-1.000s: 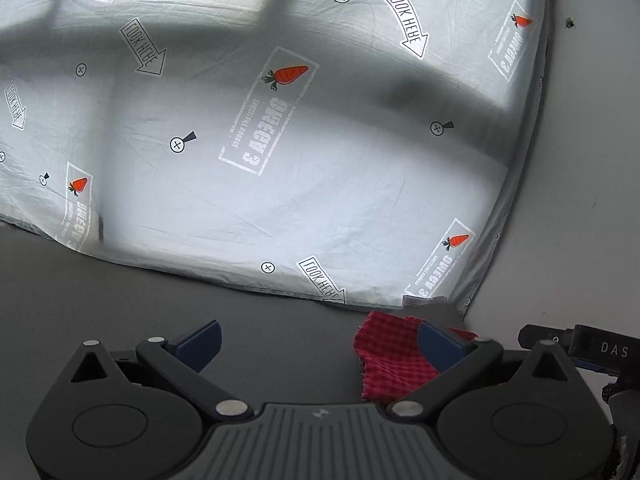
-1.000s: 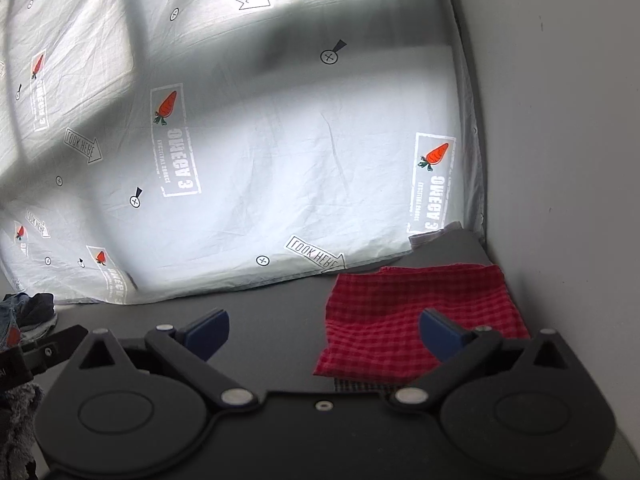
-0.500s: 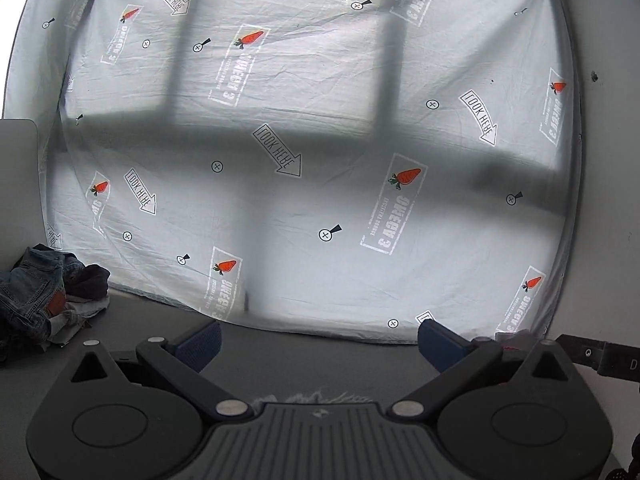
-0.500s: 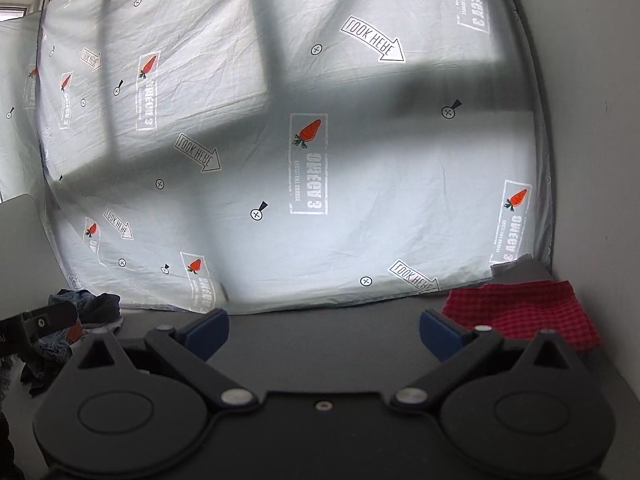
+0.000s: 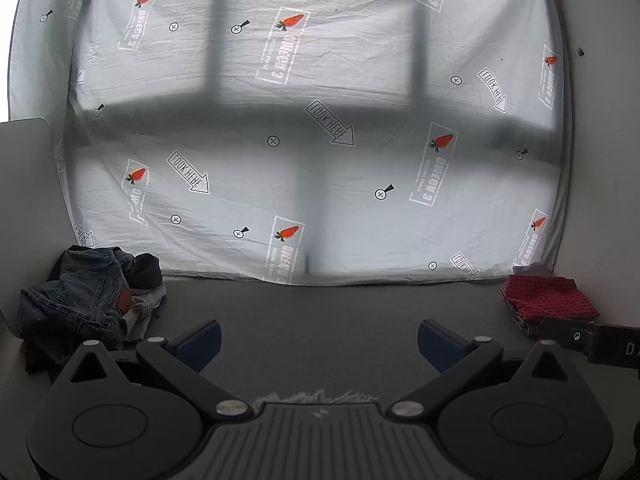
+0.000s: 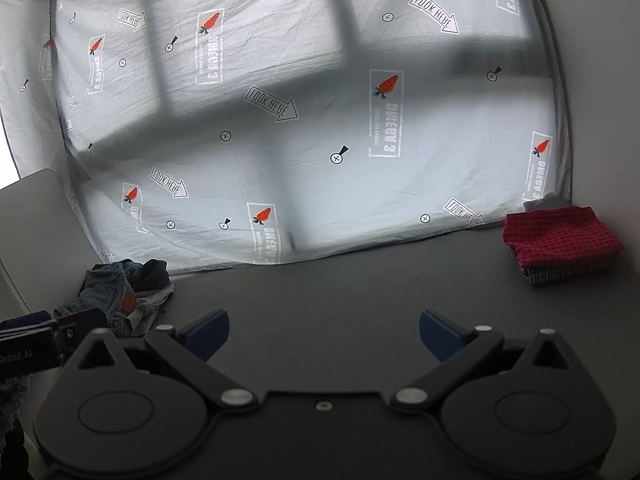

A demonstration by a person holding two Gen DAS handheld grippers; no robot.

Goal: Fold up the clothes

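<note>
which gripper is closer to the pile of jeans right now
Left. The left gripper has the jeans pile just beside its left finger. The right gripper sits farther right, with the left gripper's body between it and the pile.

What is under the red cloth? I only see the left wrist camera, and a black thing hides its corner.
Observer: In the right wrist view the red checked cloth lies folded on top of a grey checked piece.
Child: Is the other gripper holding anything?
Observer: No. The right gripper is open, with only bare table between its fingers.
</note>
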